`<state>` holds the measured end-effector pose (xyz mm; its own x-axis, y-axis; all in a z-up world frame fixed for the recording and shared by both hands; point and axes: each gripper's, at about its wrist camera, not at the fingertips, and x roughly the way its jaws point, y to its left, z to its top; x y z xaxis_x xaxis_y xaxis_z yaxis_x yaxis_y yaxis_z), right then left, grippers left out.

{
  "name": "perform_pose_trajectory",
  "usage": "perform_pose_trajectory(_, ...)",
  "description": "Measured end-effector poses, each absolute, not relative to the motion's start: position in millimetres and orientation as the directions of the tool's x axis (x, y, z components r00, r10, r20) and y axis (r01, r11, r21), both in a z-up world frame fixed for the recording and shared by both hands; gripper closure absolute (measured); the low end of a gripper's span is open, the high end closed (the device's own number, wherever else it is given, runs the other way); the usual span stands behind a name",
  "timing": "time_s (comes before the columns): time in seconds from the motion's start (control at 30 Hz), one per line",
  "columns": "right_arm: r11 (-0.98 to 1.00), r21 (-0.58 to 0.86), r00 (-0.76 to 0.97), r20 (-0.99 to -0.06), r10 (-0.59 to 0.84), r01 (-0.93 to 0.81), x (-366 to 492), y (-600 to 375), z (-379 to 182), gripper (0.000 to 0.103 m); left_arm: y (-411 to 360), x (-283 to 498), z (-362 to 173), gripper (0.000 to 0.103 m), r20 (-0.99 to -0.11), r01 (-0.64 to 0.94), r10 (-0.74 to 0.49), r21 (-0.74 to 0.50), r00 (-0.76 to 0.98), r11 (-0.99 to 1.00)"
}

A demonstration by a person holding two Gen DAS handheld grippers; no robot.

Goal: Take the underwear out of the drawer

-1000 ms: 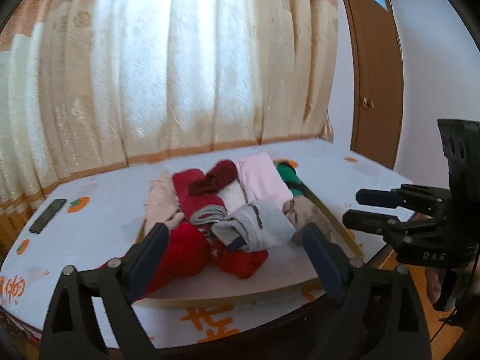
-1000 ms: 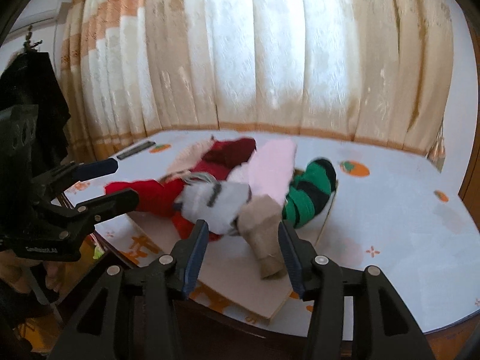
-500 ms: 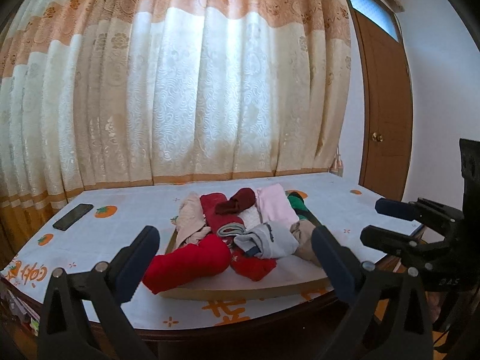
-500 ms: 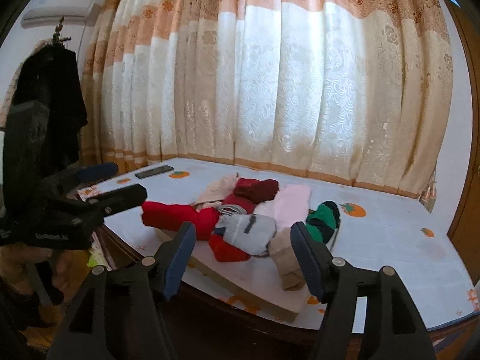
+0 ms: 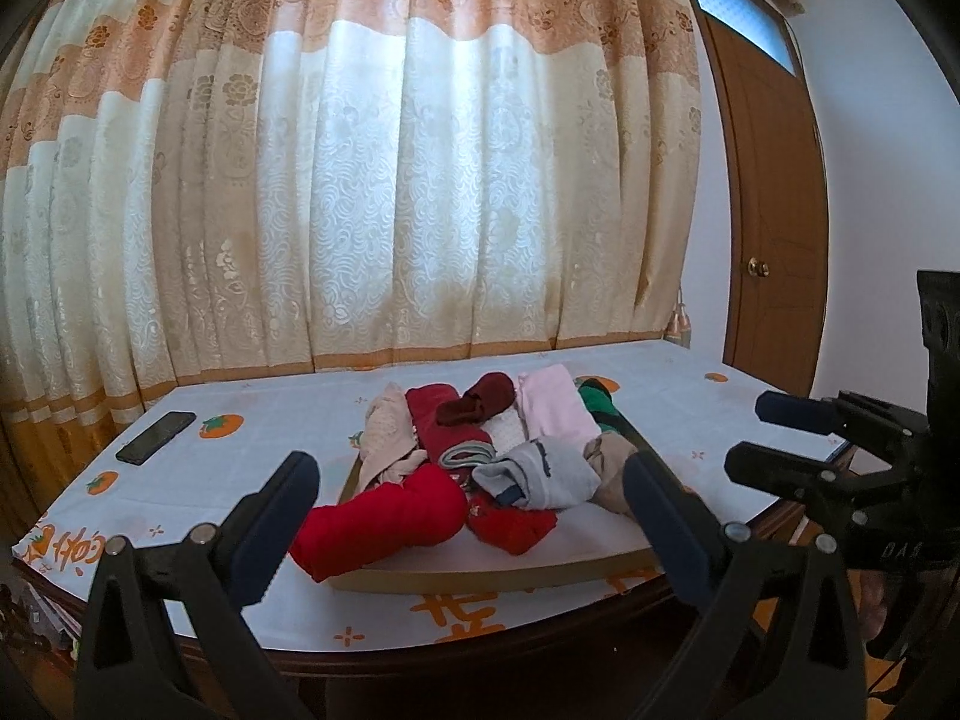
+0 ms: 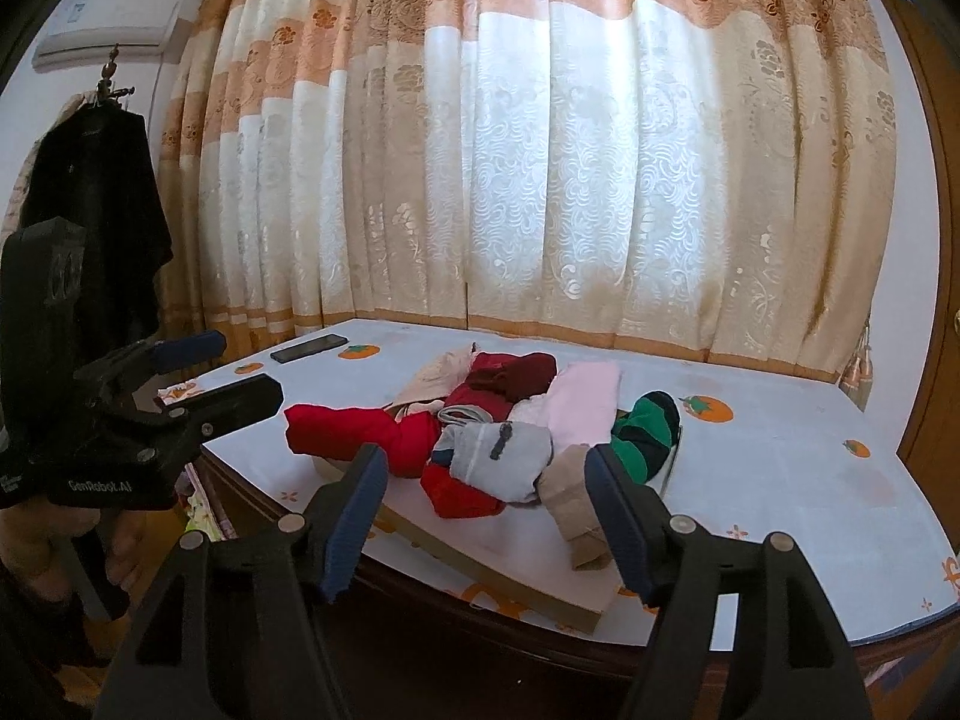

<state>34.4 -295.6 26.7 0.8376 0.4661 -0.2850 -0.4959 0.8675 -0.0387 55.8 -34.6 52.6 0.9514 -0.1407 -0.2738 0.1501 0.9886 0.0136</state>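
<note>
We held the left tool wide open, short of the tabletop, framing the underwear heaped in the shallow drawer; our right tool hovered alongside, jaws apart.

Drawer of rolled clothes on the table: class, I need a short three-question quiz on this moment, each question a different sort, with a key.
1. True or false: the left gripper is shut on a garment.
2. Which garment lies nearest the drawer's front-left corner? A) pink roll B) bright red roll C) green-and-black striped roll
3. Fill in: the dark flat object on the tablecloth, left of the drawer, looks like a ____.

Key: 1 false, both the left and the right gripper are open and hold nothing; 2 B; 3 phone.
</note>
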Motion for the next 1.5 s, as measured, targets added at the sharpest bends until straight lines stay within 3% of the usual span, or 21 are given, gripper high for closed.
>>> perform_pose_trajectory(1.5, 0.857, -0.046, 0.826, -0.3, 0.478, -0.513, 37, -298, 22, 0.032, -44, 74, 48, 0.0, -0.349, 0.126, -0.102, 0.045, 0.931, 0.991)
